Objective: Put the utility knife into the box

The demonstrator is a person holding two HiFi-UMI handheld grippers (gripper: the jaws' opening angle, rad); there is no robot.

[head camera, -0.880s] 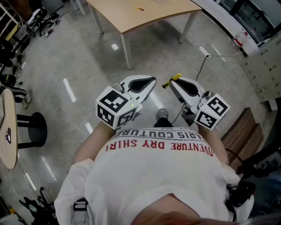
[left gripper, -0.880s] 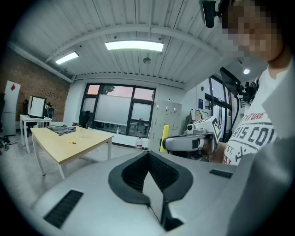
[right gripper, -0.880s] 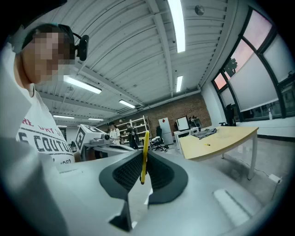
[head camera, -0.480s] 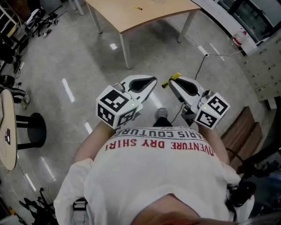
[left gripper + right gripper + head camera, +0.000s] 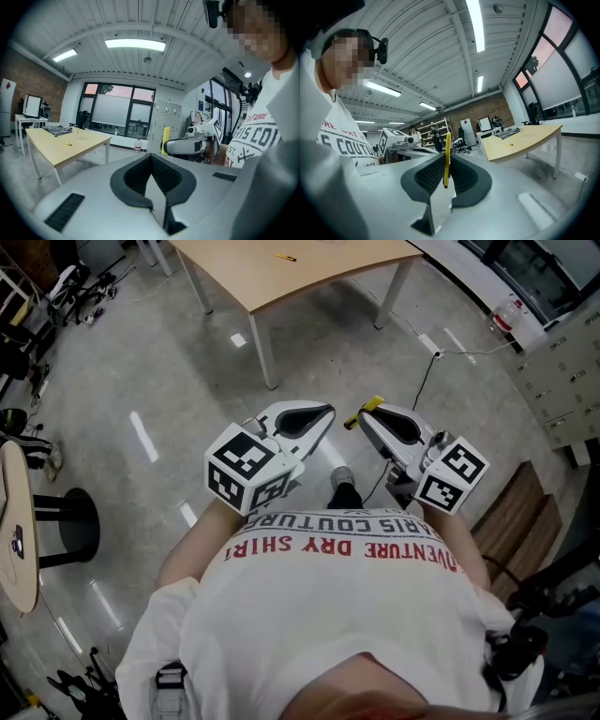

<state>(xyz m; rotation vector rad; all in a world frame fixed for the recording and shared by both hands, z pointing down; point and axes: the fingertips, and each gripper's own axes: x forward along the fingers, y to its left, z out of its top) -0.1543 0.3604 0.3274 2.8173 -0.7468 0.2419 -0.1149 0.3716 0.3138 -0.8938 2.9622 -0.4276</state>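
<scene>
Stands on a glossy grey floor [image 5: 169, 362], looking down past a white T-shirt [image 5: 337, 634] with red and dark lettering. Holds both tools out just in front of the chest, side by side and near each other, noses aimed away from the body. On the left gripper [image 5: 151, 157], jaws pressed together along their dark ribbed faces, nothing between them. On the right gripper [image 5: 446, 165], jaws pinching the yellow utility knife [image 5: 447, 147], clamped edge-on and upright, its upper end sticking out well past the tips. From the head view, shows as a short yellow stub poking from the right tool's nose toward the left one, not touching it. Further ahead, a light wooden table [image 5: 309, 273] on white legs, with a small yellow item [image 5: 284, 257] lying on its top, too small to identify. At the left edge of the head view, part of a round table [image 5: 14, 521] on a black pedestal. Off to the right, a white power strip [image 5: 431, 343] on the floor with a dark cable [image 5: 424, 381] trailing from it, a clear bottle [image 5: 511, 317] by the wall and grey drawer cabinets [image 5: 562, 381]. Beside the right elbow, a brown wooden panel [image 5: 520, 526]. In both gripper views, a ribbed white ceiling [image 5: 140, 23] with lit strip lamps [image 5: 135, 44] overhead and tall windows [image 5: 117, 110] beyond the table.
</scene>
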